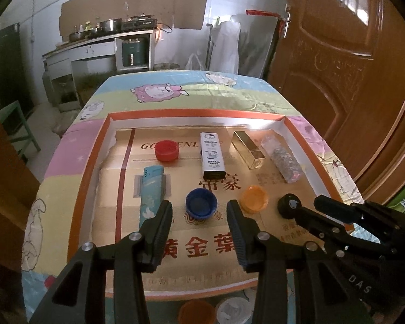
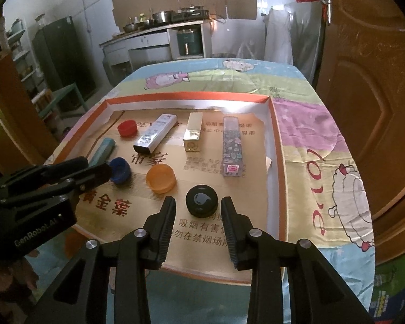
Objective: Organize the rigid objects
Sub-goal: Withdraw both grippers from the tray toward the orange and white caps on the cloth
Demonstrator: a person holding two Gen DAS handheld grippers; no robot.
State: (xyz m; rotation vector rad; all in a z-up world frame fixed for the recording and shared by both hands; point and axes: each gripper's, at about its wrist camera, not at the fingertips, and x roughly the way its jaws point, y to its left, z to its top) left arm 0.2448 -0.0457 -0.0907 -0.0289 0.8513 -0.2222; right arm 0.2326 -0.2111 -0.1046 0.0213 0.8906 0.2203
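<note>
A shallow cardboard tray with an orange rim (image 1: 100,145) (image 2: 276,145) lies on the table. My left gripper (image 1: 199,212) (image 2: 94,166) is open, and the blue cap (image 1: 201,206) (image 2: 120,170) sits between its tips, untouched. My right gripper (image 2: 198,203) (image 1: 307,205) is open around the black cap (image 2: 201,201) (image 1: 287,205), with a gap on both sides. Between the two caps lies an orange cap (image 1: 255,198) (image 2: 160,178). Farther back lie a red cap (image 1: 166,151), a turquoise lighter (image 1: 151,186), a white cartoon box (image 1: 212,155), a gold box (image 1: 248,145) and a glittery box (image 1: 282,159).
The table carries a pastel cartoon cloth (image 2: 324,135). Outside the tray's near edge sit another orange cap (image 1: 195,311) and a white cap (image 1: 233,310). A brown door (image 1: 351,67) stands close on the right. A kitchen counter (image 1: 94,46) lies beyond the far end.
</note>
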